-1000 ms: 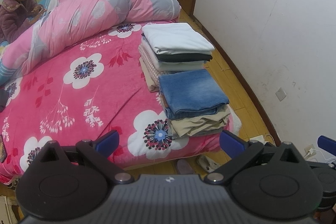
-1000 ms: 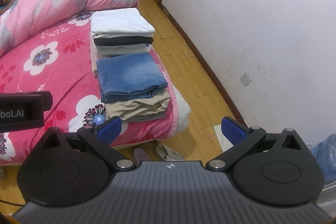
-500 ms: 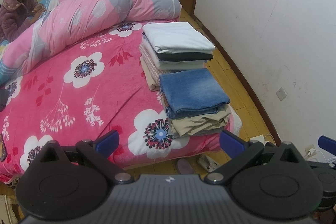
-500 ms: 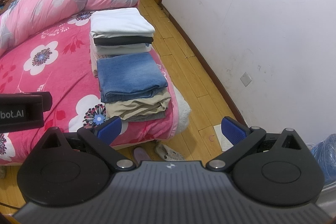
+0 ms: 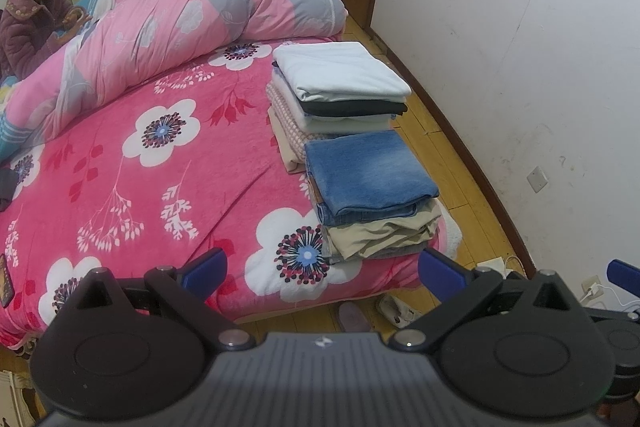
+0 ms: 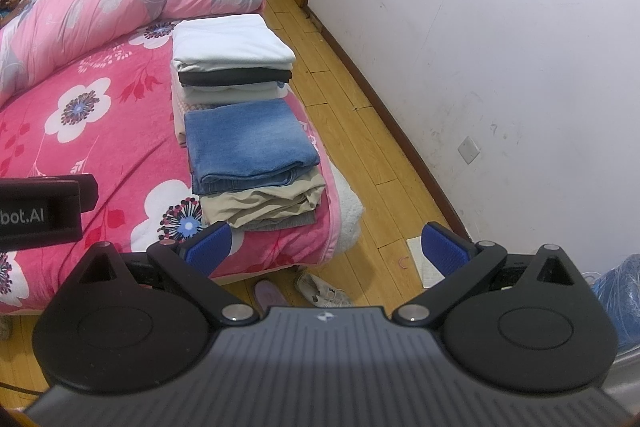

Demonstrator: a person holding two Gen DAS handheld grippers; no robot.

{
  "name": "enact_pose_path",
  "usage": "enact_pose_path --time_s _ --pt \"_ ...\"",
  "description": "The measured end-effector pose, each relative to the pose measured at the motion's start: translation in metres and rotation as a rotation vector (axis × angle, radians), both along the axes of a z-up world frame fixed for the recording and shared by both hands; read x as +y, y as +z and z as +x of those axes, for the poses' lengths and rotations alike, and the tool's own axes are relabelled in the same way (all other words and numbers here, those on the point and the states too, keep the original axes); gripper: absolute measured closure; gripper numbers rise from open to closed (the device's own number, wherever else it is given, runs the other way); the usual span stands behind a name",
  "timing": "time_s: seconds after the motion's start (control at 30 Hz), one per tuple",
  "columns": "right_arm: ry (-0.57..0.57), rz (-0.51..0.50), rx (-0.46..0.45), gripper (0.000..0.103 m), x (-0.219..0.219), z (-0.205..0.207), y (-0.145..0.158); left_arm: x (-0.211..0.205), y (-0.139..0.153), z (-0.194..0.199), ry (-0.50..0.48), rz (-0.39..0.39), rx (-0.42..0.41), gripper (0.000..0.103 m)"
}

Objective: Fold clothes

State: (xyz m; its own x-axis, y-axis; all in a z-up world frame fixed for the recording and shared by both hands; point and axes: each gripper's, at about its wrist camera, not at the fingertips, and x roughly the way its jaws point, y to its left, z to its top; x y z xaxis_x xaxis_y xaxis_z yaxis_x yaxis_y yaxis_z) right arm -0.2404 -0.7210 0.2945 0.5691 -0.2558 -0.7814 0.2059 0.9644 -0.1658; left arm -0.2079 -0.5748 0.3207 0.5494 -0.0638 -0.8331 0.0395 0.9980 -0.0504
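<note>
Both wrist cams sit off the bed's foot, high, angled down across it. Left cam: bed (image 5: 140, 167) fills 9–12 o'clock, folded stacks (image 5: 372, 179) near 1. Right cam sits further right: stacks (image 6: 248, 147) at 11, wall (image 6: 500, 47) at 2. Shared: stacks, duvet (image 5: 180, 23), floor.

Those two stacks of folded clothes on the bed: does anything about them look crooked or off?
Mostly tidy. The near stack sits close to the bed's corner, its beige bottom layers rumpled. The far stack looks square.

Two clothes stacks (image 5: 360, 147) sit on the bed (image 5: 160, 167), duvet (image 5: 180, 27) behind.
</note>
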Motion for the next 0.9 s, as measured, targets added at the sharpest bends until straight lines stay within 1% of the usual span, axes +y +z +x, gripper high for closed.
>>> enact_pose_path --time_s 0.9 --pt "0.008 -0.001 0.000 0.001 0.0036 0.0005 -0.0018 0.0051 -0.0014 -0.0014 0.007 0.002 -0.003 0.001"
